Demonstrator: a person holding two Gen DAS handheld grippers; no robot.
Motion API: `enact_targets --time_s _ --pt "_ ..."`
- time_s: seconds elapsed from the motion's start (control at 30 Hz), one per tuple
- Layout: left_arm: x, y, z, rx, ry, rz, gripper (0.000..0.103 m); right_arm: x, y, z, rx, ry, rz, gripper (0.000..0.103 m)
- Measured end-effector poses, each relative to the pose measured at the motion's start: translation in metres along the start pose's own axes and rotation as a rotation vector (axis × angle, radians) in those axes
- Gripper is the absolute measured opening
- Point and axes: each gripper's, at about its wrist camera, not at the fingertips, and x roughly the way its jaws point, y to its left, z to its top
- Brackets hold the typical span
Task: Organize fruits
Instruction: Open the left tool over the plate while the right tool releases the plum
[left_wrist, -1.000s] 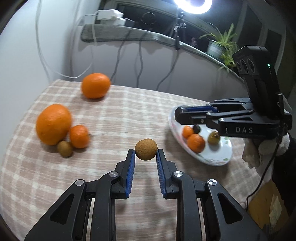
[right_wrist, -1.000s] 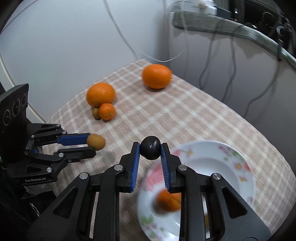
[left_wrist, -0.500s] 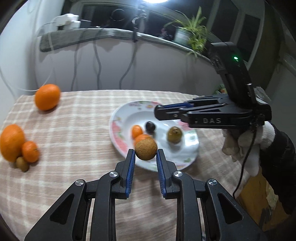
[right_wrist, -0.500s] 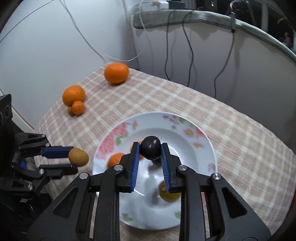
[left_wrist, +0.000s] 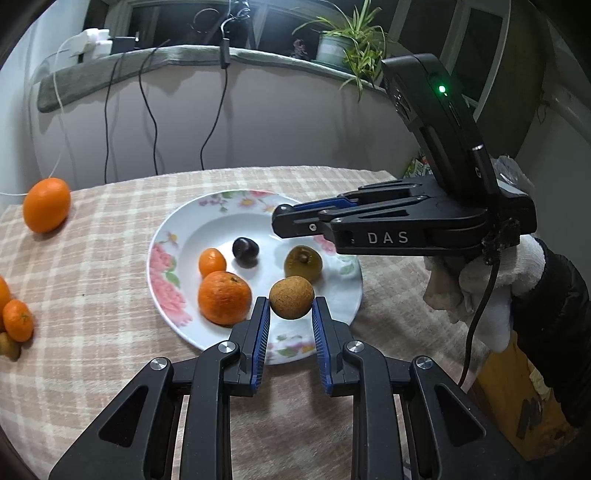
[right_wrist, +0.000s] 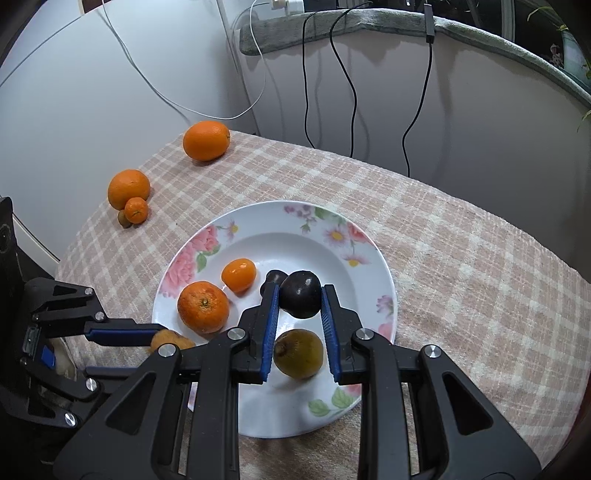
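My left gripper (left_wrist: 291, 314) is shut on a small round brown fruit (left_wrist: 291, 297), held over the near rim of the flowered white plate (left_wrist: 184, 306). My right gripper (right_wrist: 299, 301) is shut on a dark plum (right_wrist: 300, 293), held above the plate's middle (right_wrist: 295, 229). In the plate lie a mandarin (left_wrist: 224, 297), a small kumquat (left_wrist: 212, 261), a dark plum (left_wrist: 245, 249) and a green-brown fruit (left_wrist: 303, 263). The right gripper also shows in the left wrist view (left_wrist: 280, 221), above the plate's far right. The left gripper (right_wrist: 162, 338) shows at the plate's left edge.
Loose on the checked tablecloth (right_wrist: 461, 258): a large orange (right_wrist: 206, 140) at the back, another orange (right_wrist: 128, 188) with a small mandarin (right_wrist: 136, 209) and a small brown fruit (right_wrist: 123, 218) at the left. Cables hang on the wall behind. A potted plant (left_wrist: 340, 44) stands on the ledge.
Both grippers have moved over the plate with their fruits still held. The left gripper swung right from the bare cloth to the plate's near rim.
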Motion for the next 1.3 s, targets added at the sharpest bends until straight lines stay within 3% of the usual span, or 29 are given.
enact_targets --time_s 0.57,0.63,0.77,1.13,1.3 --pt "0.006 -0.005 0.001 0.011 0.016 -0.001 0.023 0.004 -0.001 -0.001 0.010 0.004 -0.011 0.024" --pt "0.006 -0.005 0.001 0.013 0.018 0.003 0.030 0.004 -0.002 -0.001 0.010 0.004 -0.012 0.025" --pt "0.005 -0.004 0.001 0.008 0.017 0.004 0.031 0.001 -0.003 -0.001 0.021 -0.010 -0.022 0.052" --pt "-0.002 0.006 0.002 -0.022 0.006 0.011 0.046 -0.006 -0.012 0.002 0.090 -0.042 -0.024 0.054" --pt "-0.005 0.013 0.001 -0.039 -0.001 0.015 0.061 -0.007 -0.013 0.004 0.120 -0.054 -0.037 0.054"
